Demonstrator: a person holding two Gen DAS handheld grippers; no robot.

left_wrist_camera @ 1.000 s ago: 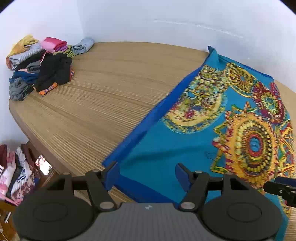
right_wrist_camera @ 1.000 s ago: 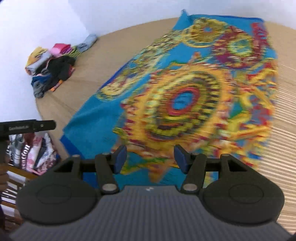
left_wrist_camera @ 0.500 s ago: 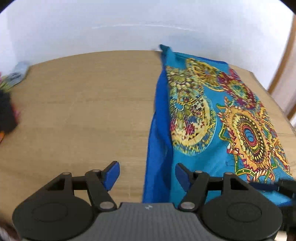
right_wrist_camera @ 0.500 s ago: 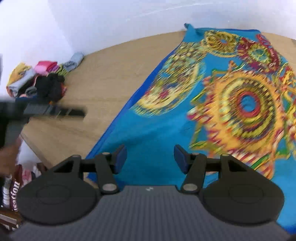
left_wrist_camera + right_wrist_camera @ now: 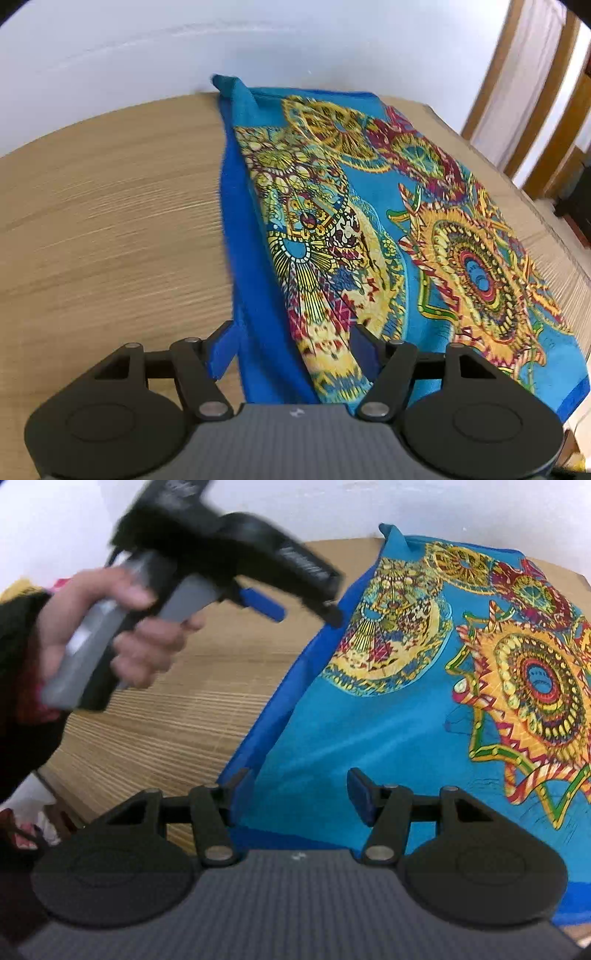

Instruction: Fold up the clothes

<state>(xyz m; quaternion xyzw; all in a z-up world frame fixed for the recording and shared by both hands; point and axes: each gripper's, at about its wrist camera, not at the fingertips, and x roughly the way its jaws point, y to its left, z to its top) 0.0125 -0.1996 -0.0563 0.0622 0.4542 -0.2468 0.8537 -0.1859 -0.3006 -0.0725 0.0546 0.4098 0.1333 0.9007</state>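
Left wrist view: left hand-held gripper (image 5: 291, 343) stood wide open, empty, its blue pads straddling the near left edge of the turquoise patterned cloth (image 5: 373, 236). Cloth lay flat on the light wooden desk (image 5: 110, 236), far corner rucked up against the white wall (image 5: 258, 44).

Right wrist view: right hand-held gripper (image 5: 301, 794) also wide open, empty, over the cloth's (image 5: 369, 731) near left corner. A hand (image 5: 122, 631) held the left hand-held gripper (image 5: 291, 609) above the desk (image 5: 166, 720), blurred.

A ribbed wooden table (image 5: 110, 229) meets a white wall (image 5: 147, 48); wooden frames (image 5: 535, 122) stand right.
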